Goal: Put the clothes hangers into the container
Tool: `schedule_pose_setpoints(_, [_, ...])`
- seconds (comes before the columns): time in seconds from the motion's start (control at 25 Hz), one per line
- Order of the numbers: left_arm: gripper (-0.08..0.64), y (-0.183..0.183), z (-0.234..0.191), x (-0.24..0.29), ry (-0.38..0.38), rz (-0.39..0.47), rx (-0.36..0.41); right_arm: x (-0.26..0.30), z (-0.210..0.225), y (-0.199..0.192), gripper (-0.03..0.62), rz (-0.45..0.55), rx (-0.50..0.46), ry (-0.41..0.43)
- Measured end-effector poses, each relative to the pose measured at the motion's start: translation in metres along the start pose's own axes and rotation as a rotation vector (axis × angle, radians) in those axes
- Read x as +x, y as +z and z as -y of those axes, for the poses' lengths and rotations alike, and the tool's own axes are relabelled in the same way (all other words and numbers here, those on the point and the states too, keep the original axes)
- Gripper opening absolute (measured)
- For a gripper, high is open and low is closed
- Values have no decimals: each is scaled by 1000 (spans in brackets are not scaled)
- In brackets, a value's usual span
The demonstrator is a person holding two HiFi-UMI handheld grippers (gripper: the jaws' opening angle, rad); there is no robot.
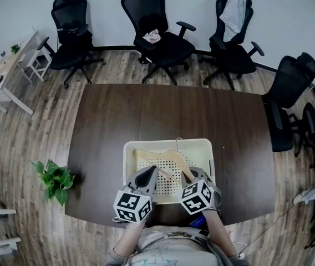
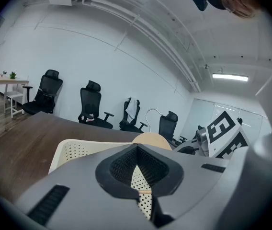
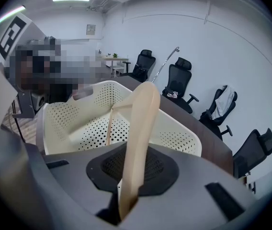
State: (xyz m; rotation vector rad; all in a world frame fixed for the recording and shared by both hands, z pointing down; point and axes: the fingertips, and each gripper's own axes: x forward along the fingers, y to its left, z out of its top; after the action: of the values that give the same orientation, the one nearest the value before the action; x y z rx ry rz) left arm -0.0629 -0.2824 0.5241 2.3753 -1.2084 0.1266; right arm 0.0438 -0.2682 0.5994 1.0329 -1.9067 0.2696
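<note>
Black office chairs (image 1: 160,35) are ringing a dark wooden table (image 1: 107,126), where a cream perforated container (image 1: 132,148) is sitting near the person, a wooden hanger (image 1: 171,155) slanting across it. The left gripper (image 1: 155,172) and right gripper (image 1: 195,173) are reaching over its near rim. In the left gripper view, the jaws are pinching the hanger's thin crossbar. In the right gripper view, the jaws are clamping the hanger's broad arm above the container.
</note>
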Motion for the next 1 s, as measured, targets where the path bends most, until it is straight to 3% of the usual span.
schedule_pose_setpoints(1.0, [11,-8,-1,9,-3,-28,4,17,20,-12,44,-37,35,-34])
